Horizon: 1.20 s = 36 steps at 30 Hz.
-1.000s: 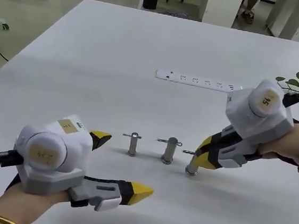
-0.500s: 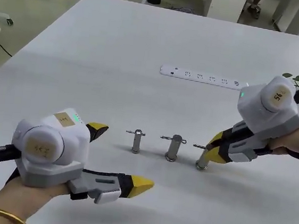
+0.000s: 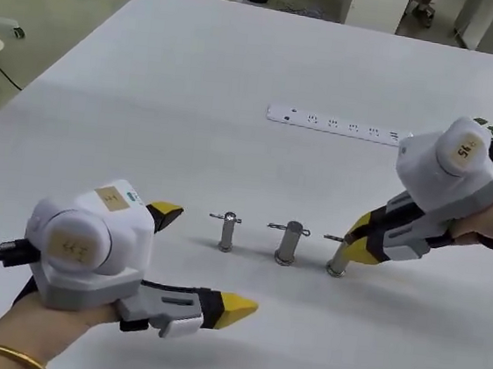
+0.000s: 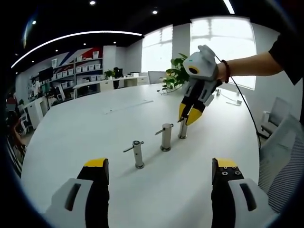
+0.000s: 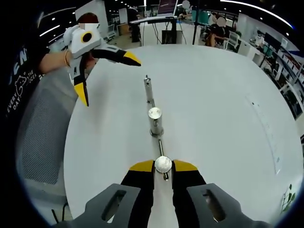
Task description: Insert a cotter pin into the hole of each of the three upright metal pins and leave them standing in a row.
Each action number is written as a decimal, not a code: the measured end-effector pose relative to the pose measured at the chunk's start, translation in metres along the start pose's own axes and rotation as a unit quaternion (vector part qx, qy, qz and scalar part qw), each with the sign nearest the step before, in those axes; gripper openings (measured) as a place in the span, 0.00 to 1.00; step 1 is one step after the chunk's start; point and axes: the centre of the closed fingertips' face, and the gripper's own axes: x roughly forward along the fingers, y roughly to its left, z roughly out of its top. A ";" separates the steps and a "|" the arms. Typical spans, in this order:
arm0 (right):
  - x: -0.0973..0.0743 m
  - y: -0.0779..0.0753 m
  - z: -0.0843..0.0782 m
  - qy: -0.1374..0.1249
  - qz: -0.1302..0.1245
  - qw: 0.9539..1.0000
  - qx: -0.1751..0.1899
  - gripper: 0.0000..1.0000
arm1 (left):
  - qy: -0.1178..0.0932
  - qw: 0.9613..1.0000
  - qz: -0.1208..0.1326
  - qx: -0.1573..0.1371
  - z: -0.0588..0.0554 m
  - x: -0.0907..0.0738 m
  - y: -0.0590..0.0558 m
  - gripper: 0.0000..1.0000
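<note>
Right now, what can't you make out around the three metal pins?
Head view: top of the right pin, covered by the right gripper; grip or mere touch unclear.
Right gripper view: that pin's shaft, hidden beneath its own head.
Its cotter pin: too small to judge whether it is fully through.

White table (image 3: 195,82); power strip (image 3: 337,124); leafy plant (image 4: 175,71); bright windows (image 4: 216,42); wall shelves (image 4: 80,66); ceiling lights (image 4: 155,12).

On the white bench (image 3: 150,95) stand a left pin (image 3: 227,233), a middle pin (image 3: 288,243) and a right pin (image 3: 339,263), upright in a row, apart from each other; a white power strip (image 3: 337,124) lies flat farther back
</note>
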 end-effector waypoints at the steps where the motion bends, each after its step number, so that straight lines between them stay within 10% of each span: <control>1: 0.000 0.000 0.000 0.001 0.000 1.000 0.000 0.08 | 0.001 1.000 0.000 0.001 0.000 0.000 0.000 0.89; 36: 0.001 -0.001 -0.002 -0.006 0.016 1.000 -0.026 0.09 | 0.010 1.000 -0.003 0.003 -0.005 0.003 -0.002 0.89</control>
